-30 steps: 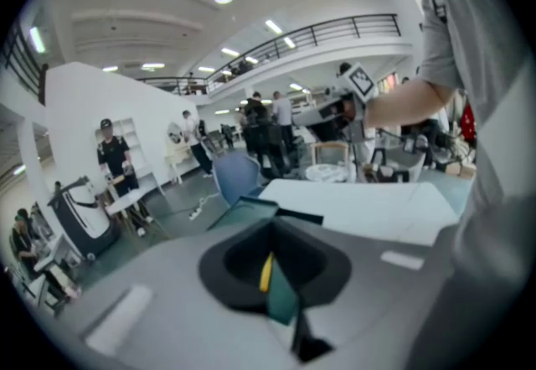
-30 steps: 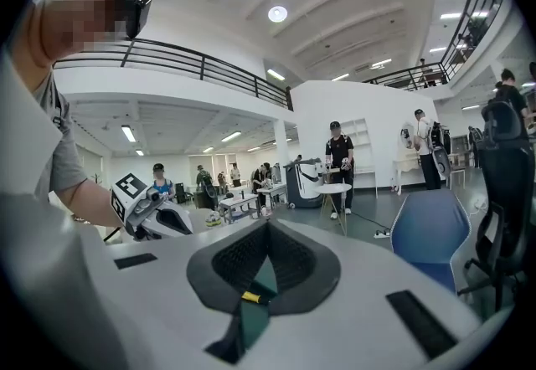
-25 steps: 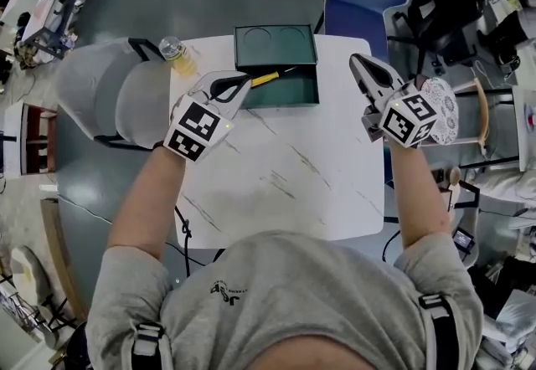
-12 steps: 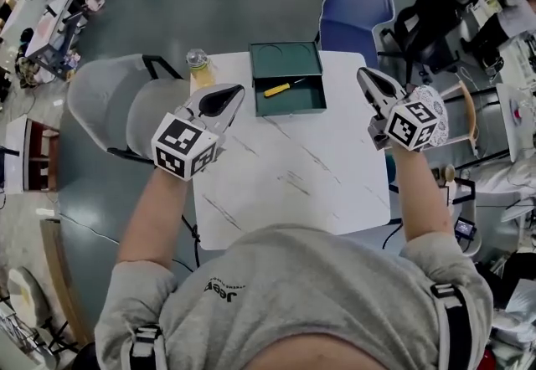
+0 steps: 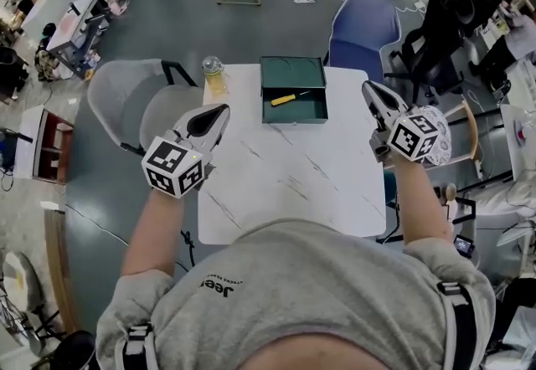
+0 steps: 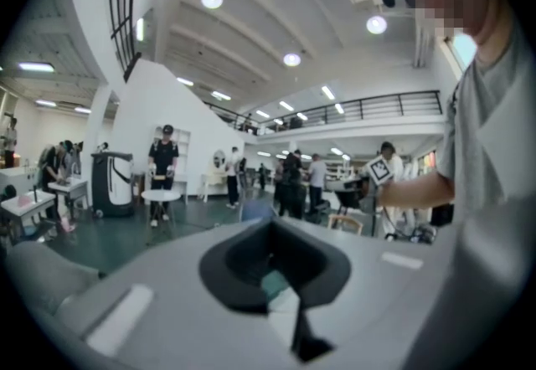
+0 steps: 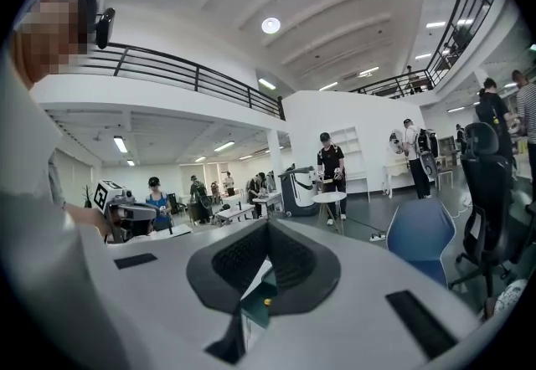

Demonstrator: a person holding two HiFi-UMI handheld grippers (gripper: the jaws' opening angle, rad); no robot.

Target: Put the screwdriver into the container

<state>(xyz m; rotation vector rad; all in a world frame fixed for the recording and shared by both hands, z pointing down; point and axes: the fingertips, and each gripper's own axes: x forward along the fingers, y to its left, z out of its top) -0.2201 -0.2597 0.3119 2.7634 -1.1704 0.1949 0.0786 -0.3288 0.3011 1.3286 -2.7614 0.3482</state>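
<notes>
The dark green container (image 5: 294,113) stands open at the table's far edge. Inside it lies the screwdriver (image 5: 286,98), yellow-handled and slanted. My left gripper (image 5: 221,112) hovers over the table's left edge, well left of the container, jaws together and holding nothing. At the table's right edge my right gripper (image 5: 369,89) is raised, also shut and empty. In the left gripper view the left gripper (image 6: 272,222) points out over the room. The right gripper (image 7: 268,224) in its own view does the same, with a sliver of table and green container showing through the jaw gap.
A bottle of yellow liquid (image 5: 213,75) stands on the table's far left corner. A blue chair (image 5: 362,29) is behind the table, a grey chair (image 5: 134,105) to its left. A white patterned object (image 5: 439,119) sits to the right of my right gripper.
My left gripper has drawn back to the left from the container, where it was beside the screwdriver. The screwdriver stays in the container. The right gripper has barely shifted.
</notes>
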